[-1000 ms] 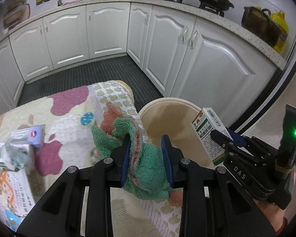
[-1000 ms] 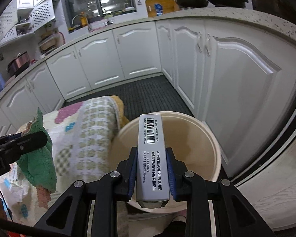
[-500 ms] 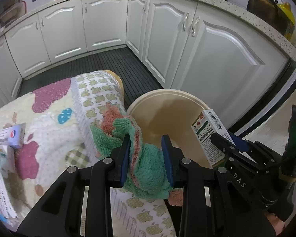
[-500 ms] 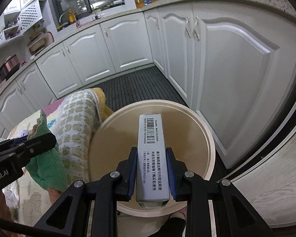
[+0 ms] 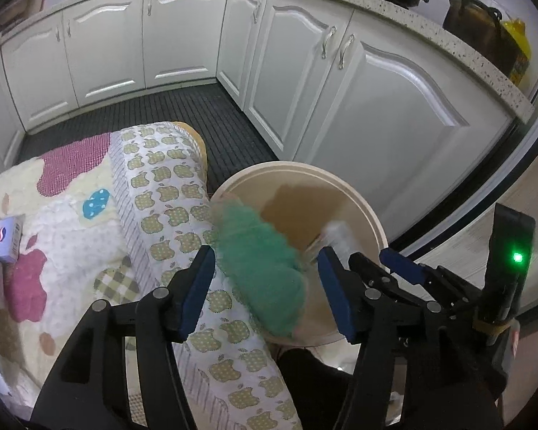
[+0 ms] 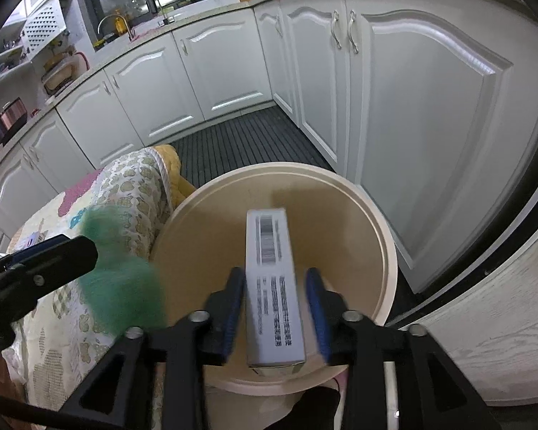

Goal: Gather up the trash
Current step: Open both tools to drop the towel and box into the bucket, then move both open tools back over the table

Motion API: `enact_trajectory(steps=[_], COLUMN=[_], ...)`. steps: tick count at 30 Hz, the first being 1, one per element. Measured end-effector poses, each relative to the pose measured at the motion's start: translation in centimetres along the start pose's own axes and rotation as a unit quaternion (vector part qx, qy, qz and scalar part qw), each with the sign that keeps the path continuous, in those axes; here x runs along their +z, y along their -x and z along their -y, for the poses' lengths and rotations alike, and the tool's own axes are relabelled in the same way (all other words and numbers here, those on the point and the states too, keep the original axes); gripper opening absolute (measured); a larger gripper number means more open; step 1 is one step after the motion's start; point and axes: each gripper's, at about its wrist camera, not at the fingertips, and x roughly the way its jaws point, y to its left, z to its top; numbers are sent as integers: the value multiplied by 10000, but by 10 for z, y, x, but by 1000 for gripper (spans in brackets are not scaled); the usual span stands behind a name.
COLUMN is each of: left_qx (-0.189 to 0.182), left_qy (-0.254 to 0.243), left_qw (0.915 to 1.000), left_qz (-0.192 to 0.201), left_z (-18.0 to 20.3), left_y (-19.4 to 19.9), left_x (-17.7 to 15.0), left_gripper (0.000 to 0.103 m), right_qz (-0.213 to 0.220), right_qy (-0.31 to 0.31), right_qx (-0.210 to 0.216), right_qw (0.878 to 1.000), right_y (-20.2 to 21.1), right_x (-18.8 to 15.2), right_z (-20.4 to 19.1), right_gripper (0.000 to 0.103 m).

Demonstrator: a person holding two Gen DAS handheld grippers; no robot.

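While both grippers hang over the cream bucket (image 6: 387, 251), their fingers stand spread apart and grip nothing. Seen from the left wrist, the left gripper (image 5: 265, 286) has its blue-padded fingers (image 5: 197, 286) wide open, and the green cloth (image 5: 262, 261) appears between them as a motion-blurred smear with clear gaps on both sides, lying across the near-left part of the bucket's rim (image 5: 373, 222) and the edge of the apple-print quilt (image 5: 161, 193). Whether the cloth touches the rim or is in the air cannot be told. From the right wrist, the right gripper (image 6: 276, 308) is likewise open, its blue pads (image 6: 317, 304) standing off both sides of the white carton (image 6: 272, 286); the carton, barcode end forward, is slightly blurred and sits over the bucket's opening. In that view the cloth (image 6: 122, 286) shows as a green blur just left of the bucket, beside the left gripper's black finger (image 6: 53, 254). On the quilt, well to the left, lies a small white and blue box (image 5: 3, 240). White cabinet doors (image 5: 376, 107) and a dark slatted floor mat (image 5: 154, 111) surround the bucket.
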Motion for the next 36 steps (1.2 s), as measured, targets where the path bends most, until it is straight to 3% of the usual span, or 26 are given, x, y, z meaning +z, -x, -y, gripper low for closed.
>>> enact_trajectory(steps=[6, 23, 36], left_qx=[6, -201, -52], left_qy=[85, 312, 426], left_qw=[10000, 9986, 9978], left_qz=[-27, 385, 504], left_z=[-3, -24, -76], left_y=[10, 75, 158], left_x=[-4, -21, -68], left_gripper=[59, 59, 59], right_qz=[2, 219, -46], right_qy=[-55, 307, 918], right_qx=[0, 246, 959], right_qw=[10000, 9990, 9911], right_y=[8, 48, 66], right_x=[-2, -12, -31], right_z=[-1, -47, -112], right_gripper=[41, 46, 47])
